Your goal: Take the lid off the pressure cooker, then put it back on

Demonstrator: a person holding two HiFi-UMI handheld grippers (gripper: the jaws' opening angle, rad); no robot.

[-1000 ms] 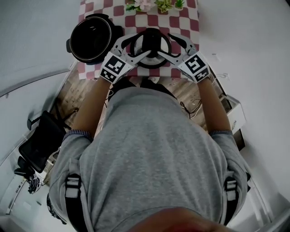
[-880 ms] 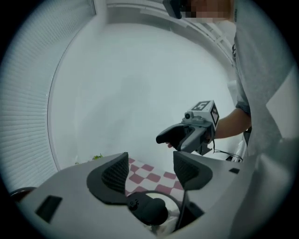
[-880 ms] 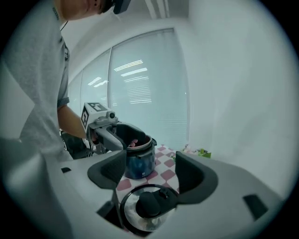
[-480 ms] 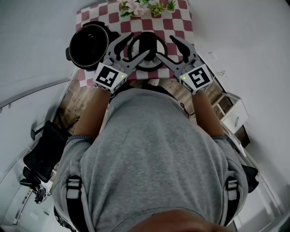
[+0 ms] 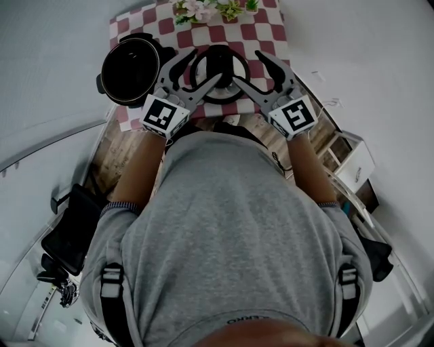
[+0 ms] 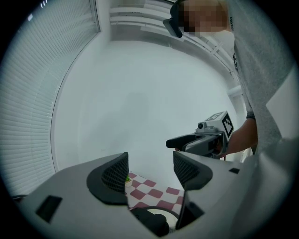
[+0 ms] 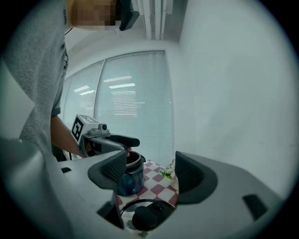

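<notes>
Tablecloth (image 5: 268,35) and lid (image 5: 218,66) as before

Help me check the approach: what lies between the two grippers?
The lid, on the checkered cloth, lies between the open left gripper and the open right gripper. The head view shows it best.

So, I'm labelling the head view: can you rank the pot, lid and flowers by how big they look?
1. pot
2. lid, slightly smaller
3. flowers, smallest, though cropped by the top edge
</notes>
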